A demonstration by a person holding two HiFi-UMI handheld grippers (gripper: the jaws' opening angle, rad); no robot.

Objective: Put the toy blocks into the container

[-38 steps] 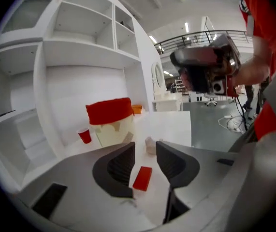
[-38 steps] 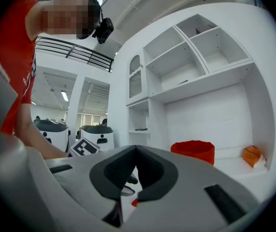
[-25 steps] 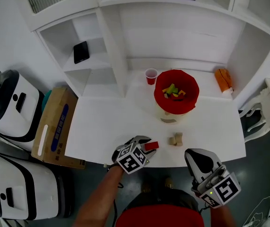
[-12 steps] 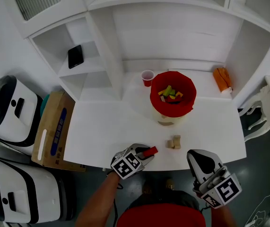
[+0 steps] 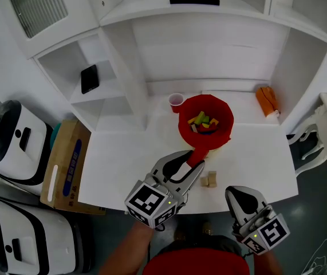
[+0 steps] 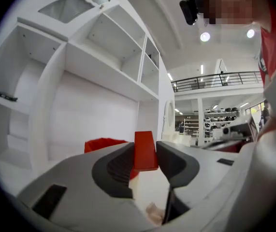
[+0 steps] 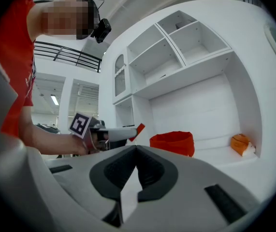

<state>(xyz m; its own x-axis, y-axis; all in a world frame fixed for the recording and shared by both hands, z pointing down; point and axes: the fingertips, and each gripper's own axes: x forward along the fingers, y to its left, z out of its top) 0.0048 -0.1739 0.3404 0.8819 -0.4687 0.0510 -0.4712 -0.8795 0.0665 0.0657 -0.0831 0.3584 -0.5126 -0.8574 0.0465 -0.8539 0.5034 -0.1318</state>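
My left gripper [image 5: 193,164] is shut on a red block [image 5: 196,156], lifted above the white table and held just in front of the red container [image 5: 205,121]. The left gripper view has the red block [image 6: 144,150] clamped upright between the jaws, with the red container [image 6: 104,144] behind it. Several coloured blocks lie inside the container. Two small wooden blocks [image 5: 209,180] rest on the table near the front. My right gripper [image 5: 239,198] hangs shut and empty off the table's front edge; in the right gripper view its pads [image 7: 137,173] meet with nothing between them.
A red cup [image 5: 176,101] stands behind the container to its left, and an orange object [image 5: 265,100] lies at the back right. White shelving rises behind the table [image 5: 123,153]. A cardboard box [image 5: 64,162] and white machines [image 5: 11,136] stand on the floor at left.
My left gripper closed on the red block at the table's front edge, lifted it, and carried it forward toward the container. The right gripper has stayed in place.
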